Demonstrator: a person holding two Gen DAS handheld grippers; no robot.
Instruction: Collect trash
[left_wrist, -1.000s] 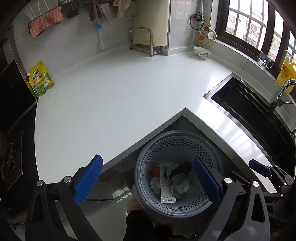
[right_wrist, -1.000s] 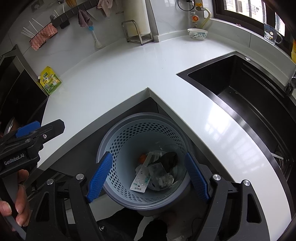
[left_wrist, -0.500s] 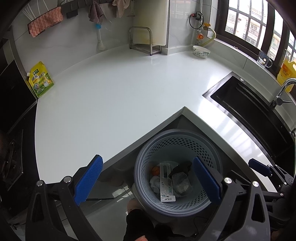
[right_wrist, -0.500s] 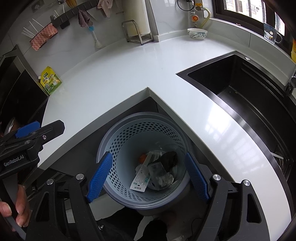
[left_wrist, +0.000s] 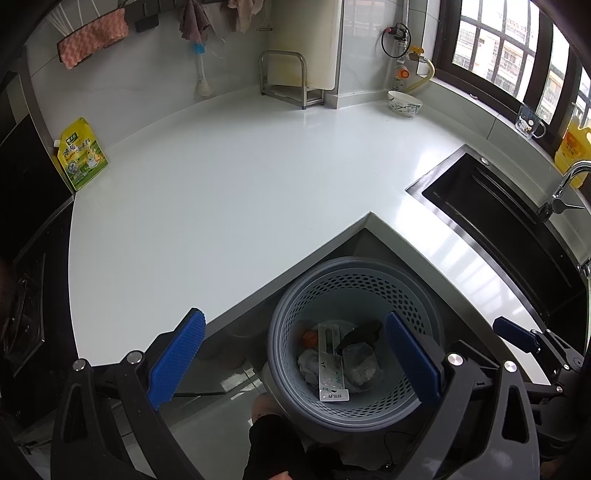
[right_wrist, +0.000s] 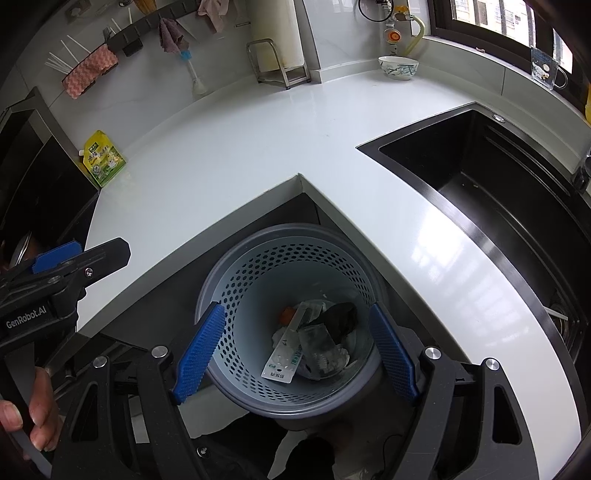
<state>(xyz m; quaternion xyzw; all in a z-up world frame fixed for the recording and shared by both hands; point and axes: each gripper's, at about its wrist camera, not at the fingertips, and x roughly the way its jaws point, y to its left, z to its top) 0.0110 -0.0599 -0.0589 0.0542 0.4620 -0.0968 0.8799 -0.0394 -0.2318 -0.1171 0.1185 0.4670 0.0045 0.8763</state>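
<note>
Both tongs, left tongs (left_wrist: 293, 360) and right tongs (right_wrist: 295, 350), hang spread and empty over the trash basket (right_wrist: 236, 277), so a careless swing could knock its rim and spill the collected wrappers (right_wrist: 314, 343).

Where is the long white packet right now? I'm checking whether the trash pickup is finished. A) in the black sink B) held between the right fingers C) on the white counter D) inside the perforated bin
D: the long white packet lies among other scraps at the bottom of the perforated bin, and both grippers are open and hold nothing.

One trash basket (left_wrist: 354, 284), one bowl (left_wrist: 404, 103), one sink (left_wrist: 491, 221), one yellow pouch (left_wrist: 81, 155), two tongs.
</note>
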